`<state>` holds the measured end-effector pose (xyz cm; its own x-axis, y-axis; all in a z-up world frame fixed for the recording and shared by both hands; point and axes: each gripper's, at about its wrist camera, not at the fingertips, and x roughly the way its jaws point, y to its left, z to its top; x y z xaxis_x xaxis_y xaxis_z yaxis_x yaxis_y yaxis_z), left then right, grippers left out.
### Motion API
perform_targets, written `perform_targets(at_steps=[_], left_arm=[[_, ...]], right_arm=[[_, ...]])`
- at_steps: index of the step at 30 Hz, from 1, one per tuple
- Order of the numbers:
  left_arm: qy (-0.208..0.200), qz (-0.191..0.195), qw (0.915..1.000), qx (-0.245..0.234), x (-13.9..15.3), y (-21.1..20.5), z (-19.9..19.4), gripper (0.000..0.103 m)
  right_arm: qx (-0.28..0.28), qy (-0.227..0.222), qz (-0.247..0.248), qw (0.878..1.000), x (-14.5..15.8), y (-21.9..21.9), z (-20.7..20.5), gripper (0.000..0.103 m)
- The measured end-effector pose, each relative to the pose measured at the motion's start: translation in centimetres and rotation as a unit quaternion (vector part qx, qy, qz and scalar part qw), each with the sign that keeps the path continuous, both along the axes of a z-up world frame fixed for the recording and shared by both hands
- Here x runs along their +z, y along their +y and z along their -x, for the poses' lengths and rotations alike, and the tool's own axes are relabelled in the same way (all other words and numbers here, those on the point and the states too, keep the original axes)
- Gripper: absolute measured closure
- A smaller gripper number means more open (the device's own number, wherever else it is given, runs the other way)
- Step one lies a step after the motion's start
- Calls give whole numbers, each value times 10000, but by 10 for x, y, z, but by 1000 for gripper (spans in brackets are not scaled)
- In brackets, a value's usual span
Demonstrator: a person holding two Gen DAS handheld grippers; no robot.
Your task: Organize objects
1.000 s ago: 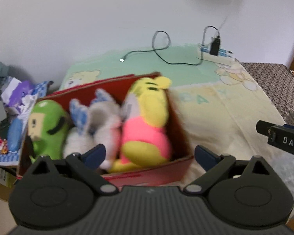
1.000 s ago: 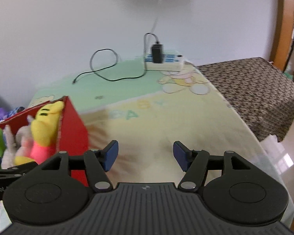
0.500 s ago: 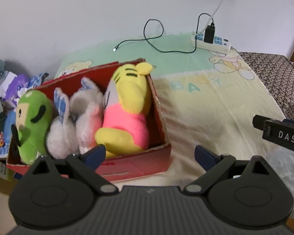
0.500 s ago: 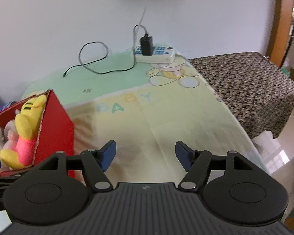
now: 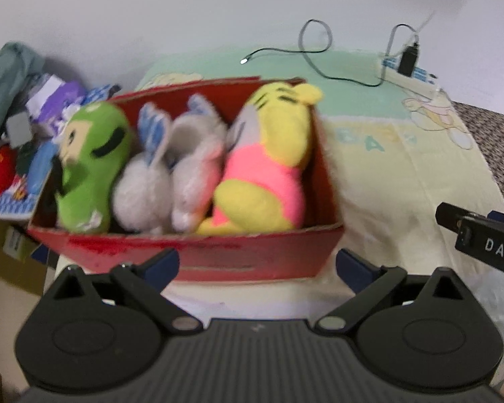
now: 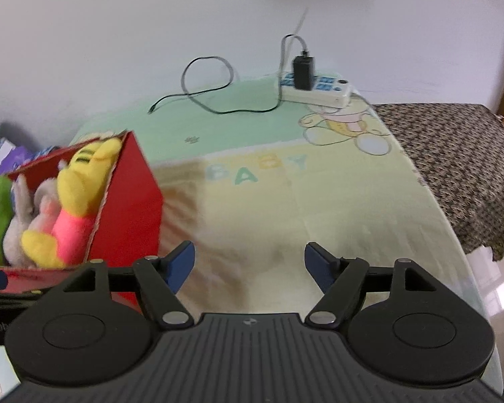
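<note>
A red cardboard box (image 5: 252, 262) stands on the bed's left side and holds a green plush (image 5: 90, 164), a white rabbit plush (image 5: 171, 174) and a yellow and pink plush (image 5: 268, 168). My left gripper (image 5: 257, 265) hangs open just in front of the box's near wall, nothing between its fingers. In the right wrist view the box (image 6: 131, 201) is at the left with the yellow plush (image 6: 77, 188) showing. My right gripper (image 6: 248, 262) hovers over the bare sheet, jaws opening, nothing between them.
A power strip (image 6: 316, 90) with a black charger and a looping cable (image 6: 211, 94) lies at the bed's far edge by the wall. Clutter of bags and packets (image 5: 27, 124) sits left of the box. A brown patterned cover (image 6: 460, 168) lies on the right.
The left gripper has sunk and rolled, so the box sits higher and more central in its view. The right gripper's jaws have spread wider, and its view has swung slightly.
</note>
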<state>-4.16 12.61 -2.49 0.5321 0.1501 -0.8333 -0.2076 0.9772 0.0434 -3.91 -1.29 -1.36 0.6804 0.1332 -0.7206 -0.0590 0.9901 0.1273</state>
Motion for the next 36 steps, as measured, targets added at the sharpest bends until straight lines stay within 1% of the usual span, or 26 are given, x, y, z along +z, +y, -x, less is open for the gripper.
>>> perform_targets(at_steps=[2,5,8,10,13,16,20,23,27,32,36], left_arm=[[67,13,9999,109,-4,5,5,3],[146,-11,9998,126,-10,10,10,3],[206,-13,9998,-2,-13,13,13,3],[237,-40,9997,-109,-12,14,13,3],[235,17,9991,-343,-12,15,11,3],[330,27,9977,-584,-18,13,9,3],[400,123,9948,-925,-24,8,7,3],[398,77,9926,-1146,-25,2,7,3],[412,117,9893,-1394,-28,-2,4,3],[421,196,9826,-1797,-28,-12,3,3],[359,167,9786,-2019,-27,-22,4,3]], right_arm=[[107,46,-49,9999,-2,4,-1,28],[184,77,-55,9998,-5,12,0,28],[145,111,15,9998,-7,18,2,28],[5,135,95,9999,-8,21,4,28],[-165,137,168,9996,-5,22,9,28],[-449,133,245,9986,-5,20,14,28],[-763,191,307,9964,-7,19,20,28],[-966,212,361,9944,-8,17,24,28],[-1272,249,398,9908,-7,16,28,27],[-1507,260,414,9874,-5,12,33,27],[-1552,231,511,9863,-4,11,35,27]])
